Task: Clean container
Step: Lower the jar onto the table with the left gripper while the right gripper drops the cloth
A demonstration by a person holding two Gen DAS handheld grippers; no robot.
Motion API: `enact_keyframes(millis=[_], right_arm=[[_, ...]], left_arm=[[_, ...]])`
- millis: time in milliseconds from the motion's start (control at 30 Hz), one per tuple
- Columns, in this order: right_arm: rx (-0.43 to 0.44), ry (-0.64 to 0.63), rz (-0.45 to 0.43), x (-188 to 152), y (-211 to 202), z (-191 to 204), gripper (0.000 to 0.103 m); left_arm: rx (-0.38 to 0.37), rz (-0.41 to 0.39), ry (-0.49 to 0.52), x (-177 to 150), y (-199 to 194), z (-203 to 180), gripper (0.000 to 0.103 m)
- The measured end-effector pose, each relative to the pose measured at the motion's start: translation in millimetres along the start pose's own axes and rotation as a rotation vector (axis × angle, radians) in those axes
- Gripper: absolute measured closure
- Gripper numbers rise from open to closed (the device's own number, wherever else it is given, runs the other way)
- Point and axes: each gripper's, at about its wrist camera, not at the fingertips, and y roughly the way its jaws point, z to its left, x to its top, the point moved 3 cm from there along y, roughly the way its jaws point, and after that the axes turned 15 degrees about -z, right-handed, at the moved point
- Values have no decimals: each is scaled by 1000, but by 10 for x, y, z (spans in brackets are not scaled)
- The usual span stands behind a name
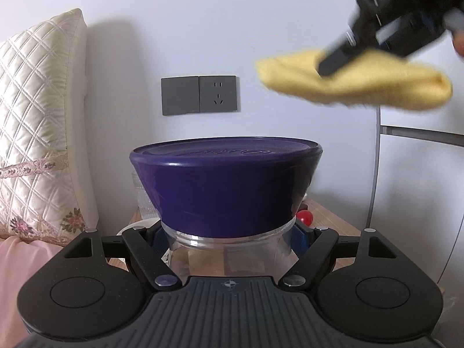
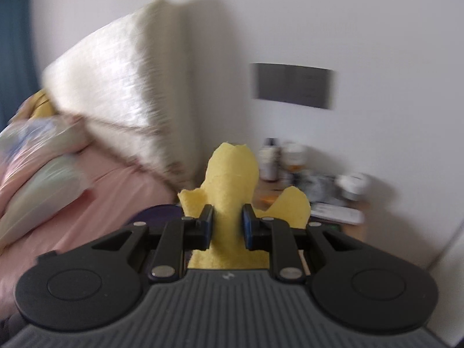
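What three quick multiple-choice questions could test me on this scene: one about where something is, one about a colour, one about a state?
1. Where is the yellow cloth?
A. above and right of the jar
B. draped on the lid
C. on the bed

2. What colour is the jar's lid?
A. red
B. purple
C. white

3. How is the right gripper?
A. wide open
B. shut on the cloth
C. holding the jar

Answers: 1 A, it hangs in the air clear of the lid; 2 B, deep purple; 3 B, both fingers pinch the cloth.

We see a glossy purple plastic lid (image 1: pixel 226 185) on clear glass jar (image 1: pixel 232 258); fuzzy yellow cloth (image 2: pixel 229 179); quilted satin pillow (image 1: pixel 37 121).
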Motion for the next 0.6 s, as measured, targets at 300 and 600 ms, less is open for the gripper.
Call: enact_keyframes(millis=[300, 600], right_arm=[[-175, 149, 31, -838, 322, -418, 81], [-217, 233, 62, -1522, 513, -485, 80]], left_arm=[[0, 10, -4, -19, 807, 693, 21], [-2, 16, 3, 6, 883, 704, 20]])
